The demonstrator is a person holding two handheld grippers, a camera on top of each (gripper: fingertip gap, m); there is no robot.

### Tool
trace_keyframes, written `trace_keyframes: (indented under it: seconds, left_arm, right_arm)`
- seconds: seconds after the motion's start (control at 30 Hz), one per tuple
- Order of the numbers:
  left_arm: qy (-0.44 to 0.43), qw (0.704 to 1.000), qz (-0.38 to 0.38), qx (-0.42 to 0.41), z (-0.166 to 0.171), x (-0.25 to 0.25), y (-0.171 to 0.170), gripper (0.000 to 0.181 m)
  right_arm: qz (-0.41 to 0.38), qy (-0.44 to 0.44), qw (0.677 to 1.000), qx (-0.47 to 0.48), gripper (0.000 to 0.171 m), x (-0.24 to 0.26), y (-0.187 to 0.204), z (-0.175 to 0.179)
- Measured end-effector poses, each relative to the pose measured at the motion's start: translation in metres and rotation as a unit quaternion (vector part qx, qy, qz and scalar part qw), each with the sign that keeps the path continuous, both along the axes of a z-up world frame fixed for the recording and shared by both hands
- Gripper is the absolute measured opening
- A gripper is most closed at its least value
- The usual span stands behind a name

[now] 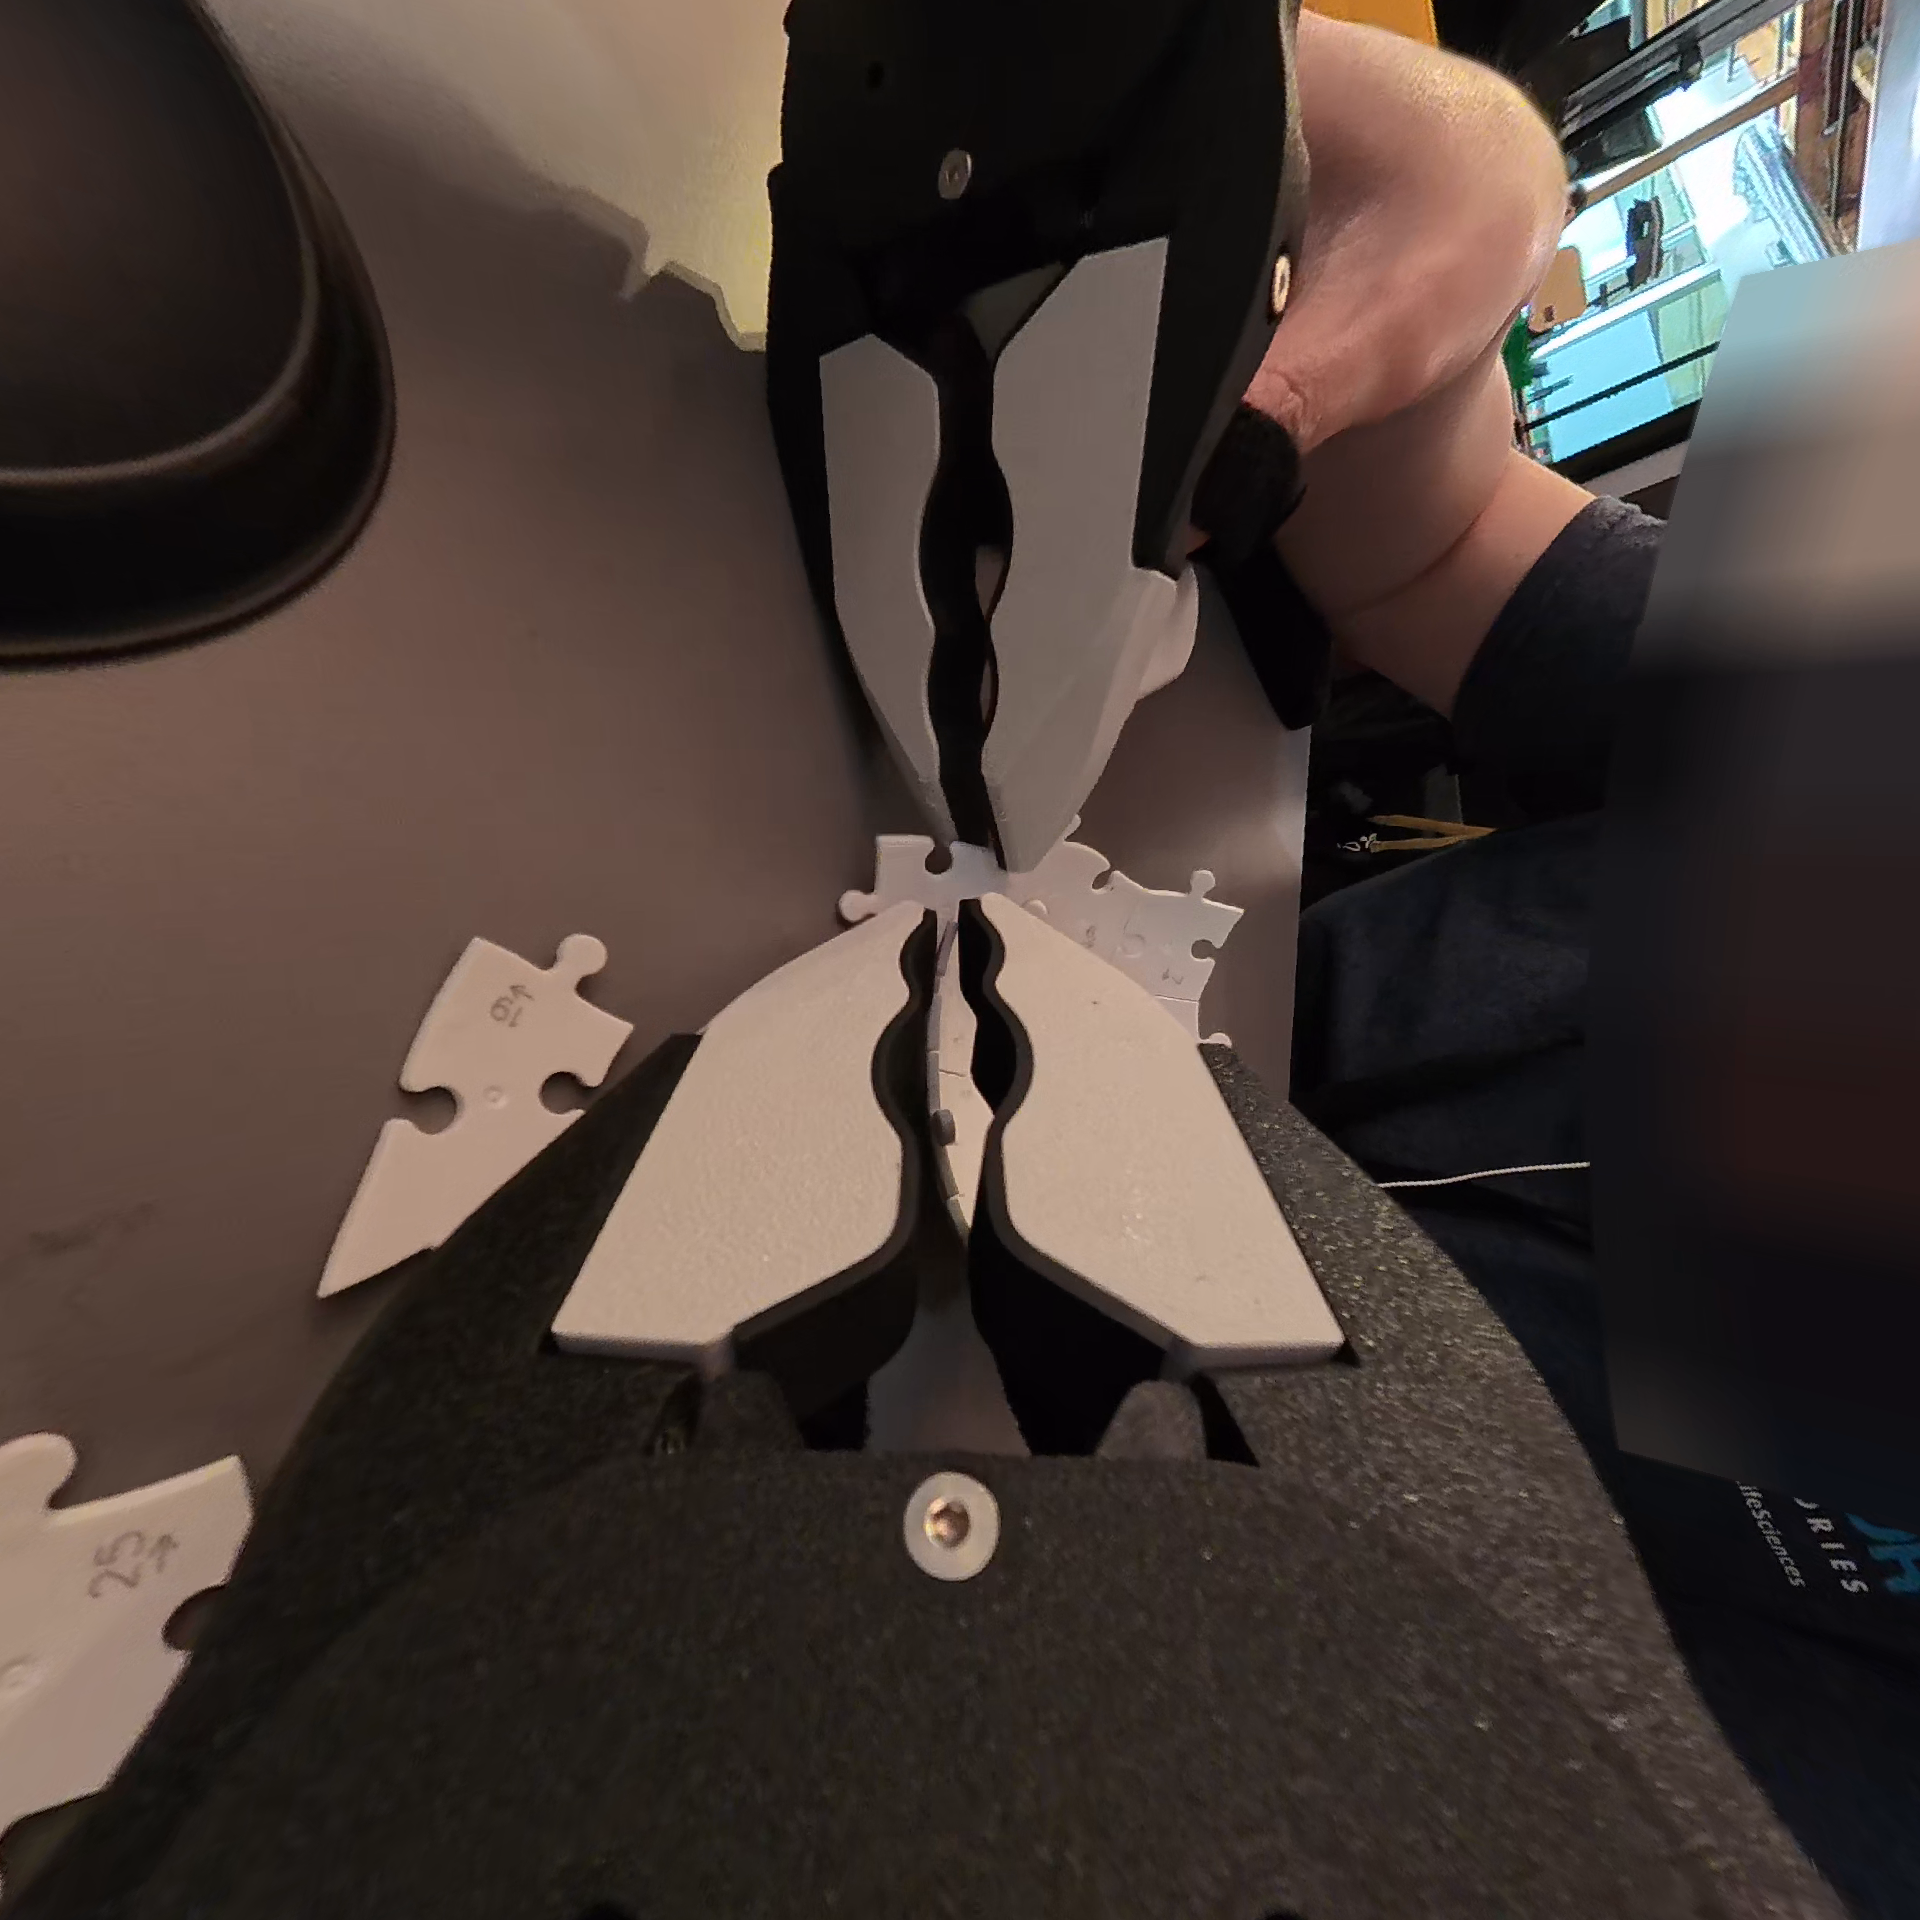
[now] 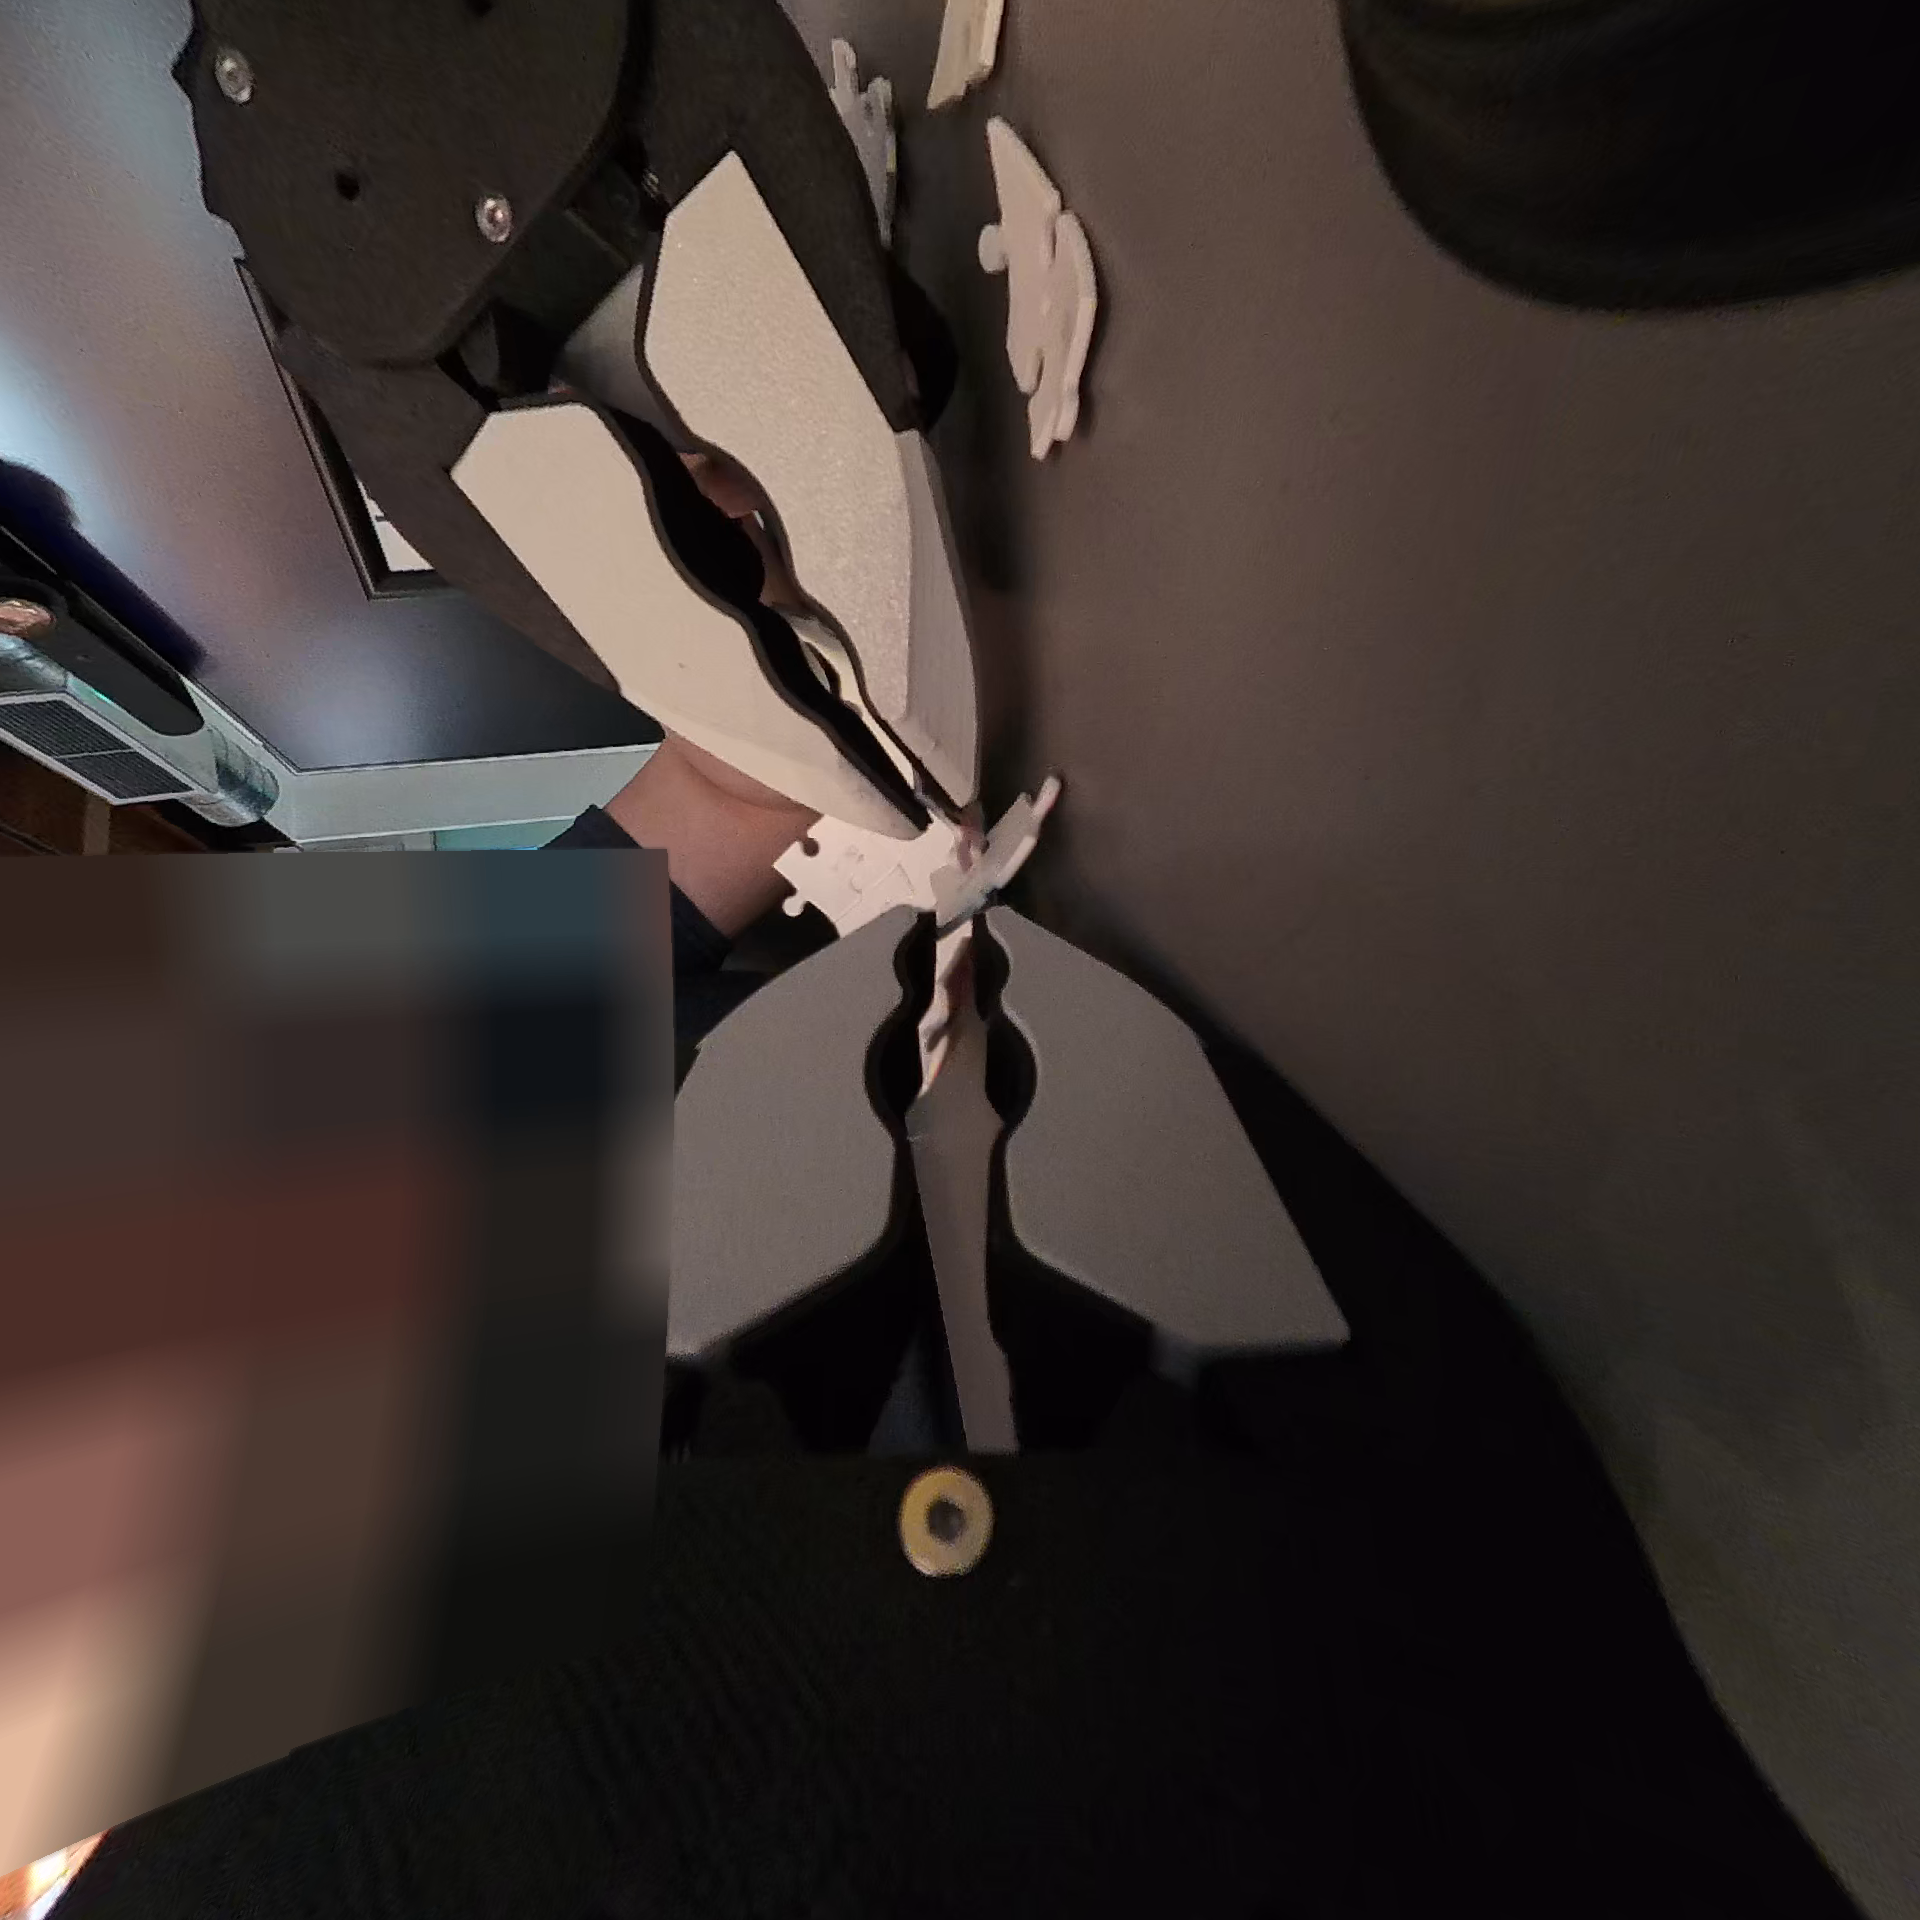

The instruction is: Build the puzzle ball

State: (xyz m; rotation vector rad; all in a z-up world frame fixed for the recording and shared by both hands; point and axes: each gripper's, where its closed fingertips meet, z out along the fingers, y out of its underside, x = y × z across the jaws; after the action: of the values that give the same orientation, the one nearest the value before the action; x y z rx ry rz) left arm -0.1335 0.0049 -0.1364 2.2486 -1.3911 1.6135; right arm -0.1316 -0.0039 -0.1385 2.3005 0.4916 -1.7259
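Note:
In the left wrist view my left gripper (image 1: 956, 925) is shut on a curved strip of joined white puzzle pieces (image 1: 1153, 925), seen edge-on between its pads. My right gripper (image 1: 971, 831) comes down from above, shut on a single white puzzle piece (image 1: 914, 868) that touches the strip's end. In the right wrist view my right gripper (image 2: 961, 920) grips that piece (image 2: 1023, 831) edge-on. The left gripper (image 2: 935, 810) reaches in from the upper left, holding the joined pieces (image 2: 862, 873). The two sets of fingertips nearly meet above the grey table (image 1: 520, 727).
Loose white puzzle pieces lie on the table: one (image 1: 488, 1081) left of my left gripper, another (image 1: 94, 1558) at the lower left, and others (image 2: 1049, 291) in the right wrist view. A black curved container (image 1: 208, 416) stands at the upper left. A person's arm (image 1: 1434, 312) is behind the right gripper. The tips of both grippers are at nearly the same place.

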Motion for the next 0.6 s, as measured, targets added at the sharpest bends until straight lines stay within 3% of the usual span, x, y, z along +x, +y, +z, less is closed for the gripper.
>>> trace_keyframes:
  seconds: [0.6]
  left_arm:
    - [0.003,1.0,-0.02,0.013,-0.002,0.002,-0.006,0.002]
  right_arm:
    - [-0.003,-0.007,1.0,0.022,0.005,0.012,0.007,0.005]
